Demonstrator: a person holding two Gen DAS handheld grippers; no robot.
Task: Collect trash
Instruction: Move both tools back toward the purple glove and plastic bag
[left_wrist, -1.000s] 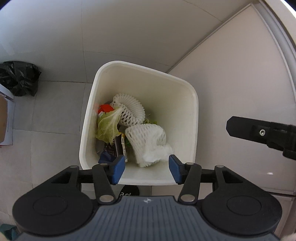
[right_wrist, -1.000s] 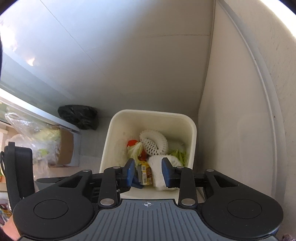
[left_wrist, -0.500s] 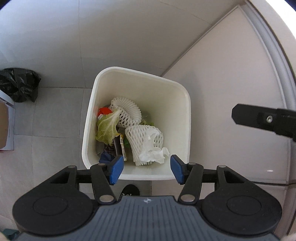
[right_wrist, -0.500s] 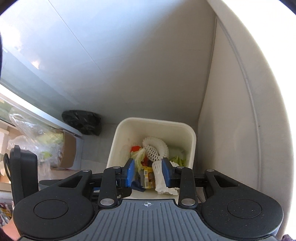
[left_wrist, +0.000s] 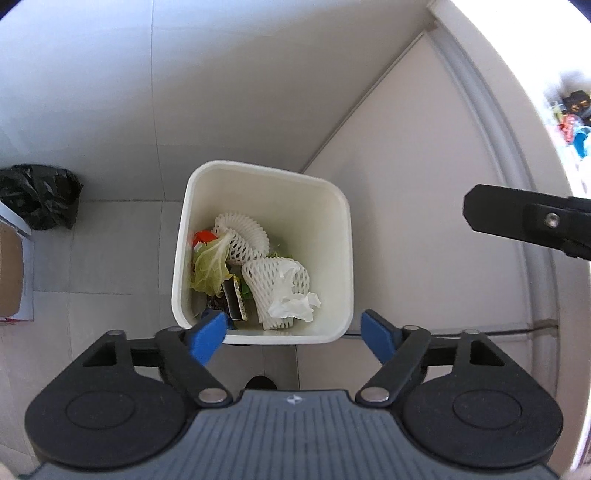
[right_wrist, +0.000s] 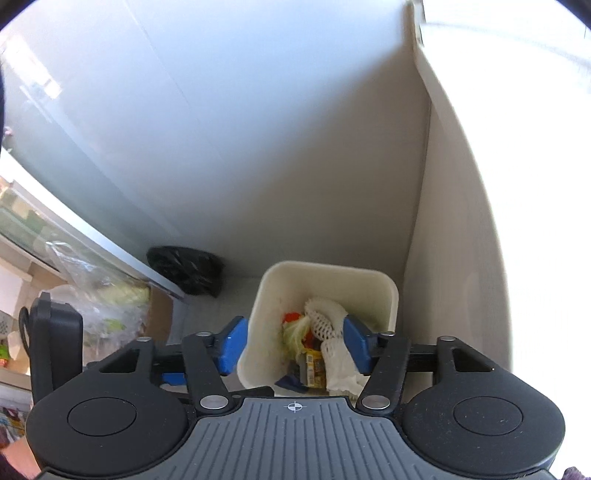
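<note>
A white square bin (left_wrist: 332, 192) (right_wrist: 266, 288) stands on the floor in a corner. In it lie two white foam fruit nets (left_wrist: 243, 232), a crumpled tissue (left_wrist: 291, 299), a cabbage leaf (left_wrist: 210, 266), a red scrap (left_wrist: 203, 236) and small packets (left_wrist: 234, 299). My left gripper (left_wrist: 293, 336) hangs high above the bin's near rim, its jaws opening wide with nothing between them. My right gripper (right_wrist: 293, 345) is also above the bin, jaws opening and empty. Part of the right gripper (left_wrist: 532, 221) shows at the right of the left wrist view.
A black plastic bag (left_wrist: 40, 195) (right_wrist: 186, 267) lies on the tiled floor left of the bin. A cardboard box (left_wrist: 9, 273) sits at the far left. A pale cabinet panel (left_wrist: 424, 184) rises right of the bin. A clear bag with greens (right_wrist: 96, 306) lies at the left.
Both grippers have risen away from the bin, which looks smaller now. Both pairs of jaws have spread wider. The trash in the bin lies as before.
</note>
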